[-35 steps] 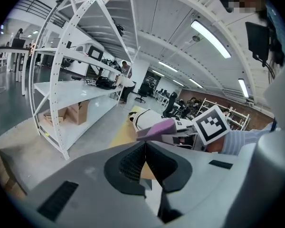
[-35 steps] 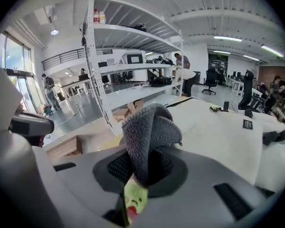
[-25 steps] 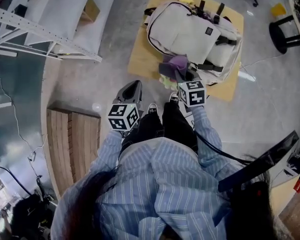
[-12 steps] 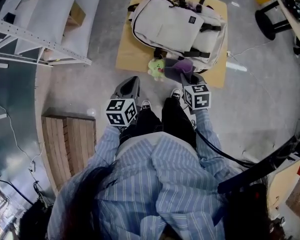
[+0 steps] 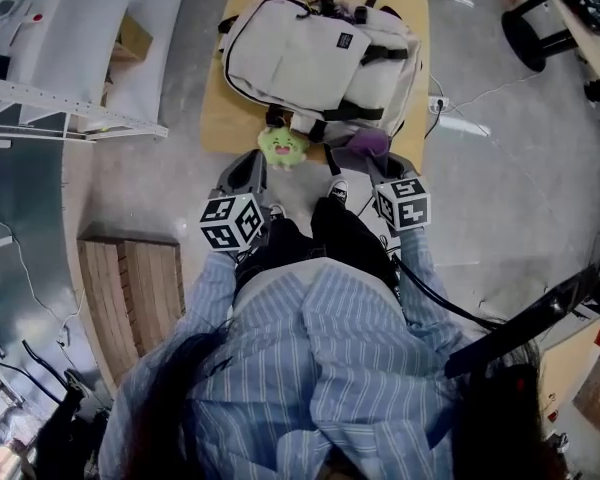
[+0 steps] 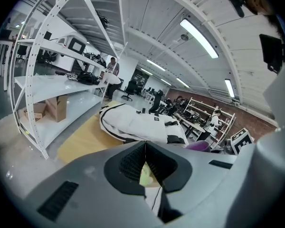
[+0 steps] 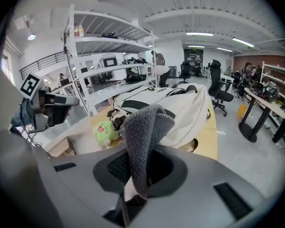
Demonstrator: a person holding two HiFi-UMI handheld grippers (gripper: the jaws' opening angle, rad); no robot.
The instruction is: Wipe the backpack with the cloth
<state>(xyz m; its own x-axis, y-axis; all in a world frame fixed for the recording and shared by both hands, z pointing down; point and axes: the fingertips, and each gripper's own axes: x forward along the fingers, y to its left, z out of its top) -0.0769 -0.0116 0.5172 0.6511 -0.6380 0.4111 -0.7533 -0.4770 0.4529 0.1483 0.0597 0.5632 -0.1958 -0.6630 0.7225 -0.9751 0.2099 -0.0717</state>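
Note:
A cream backpack point(image 5: 315, 58) with black straps lies flat on a wooden board point(image 5: 215, 118) on the floor. At its near edge sits a green plush toy point(image 5: 283, 146). My right gripper point(image 5: 376, 160) is shut on a grey-purple fleece cloth point(image 5: 368, 142), held just off the backpack's near right corner. In the right gripper view the cloth point(image 7: 145, 127) stands up from the jaws in front of the backpack point(image 7: 185, 103) and plush point(image 7: 103, 131). My left gripper point(image 5: 253, 168) hangs shut and holds nothing, left of the plush; its view shows the backpack point(image 6: 142, 125) beyond.
White metal shelving point(image 5: 70, 58) runs along the left. A wooden pallet point(image 5: 140, 298) lies near left of my feet point(image 5: 335, 190). A black stool point(image 5: 540, 28) and a white cable point(image 5: 480, 93) are at the right. People and desks stand far off.
In the head view the backpack and board have slid up and left. The right gripper with the cloth has come back off the backpack's edge, and the plush now shows uncovered between the grippers.

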